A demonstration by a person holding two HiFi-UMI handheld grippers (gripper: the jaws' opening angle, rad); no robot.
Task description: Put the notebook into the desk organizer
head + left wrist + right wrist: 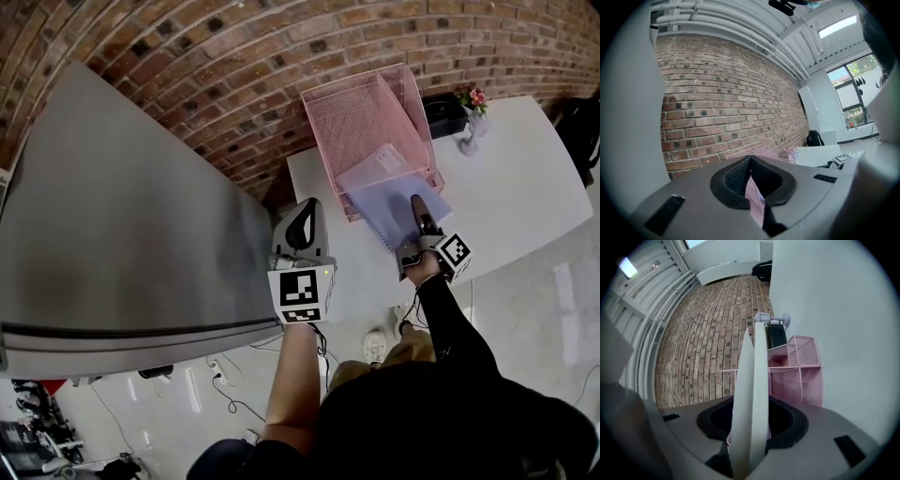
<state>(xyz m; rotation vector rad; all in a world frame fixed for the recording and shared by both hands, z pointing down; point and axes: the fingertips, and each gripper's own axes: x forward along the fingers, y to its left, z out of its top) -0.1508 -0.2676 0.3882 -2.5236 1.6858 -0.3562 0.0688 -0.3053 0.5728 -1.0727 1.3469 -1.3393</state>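
Note:
A pink wire-mesh desk organizer (370, 117) stands at the back of the white table (525, 178), against the brick wall. A lavender spiral notebook (380, 204) lies flat with its far end inside the organizer's bottom slot and its near end sticking out. My right gripper (415, 204) reaches over that near end. In the right gripper view the notebook (754, 366) shows edge-on between the jaws with a dark gap on each side, so the jaws are open; the organizer (801, 373) is just behind. My left gripper (304, 212) hangs left of the table, fingertips together, holding nothing (750, 158).
A large grey panel (122, 216) fills the left side next to my left gripper. A black box (442, 112) and a small vase of flowers (472, 101) stand right of the organizer. Cables and the person's shoe (375, 345) are on the floor below.

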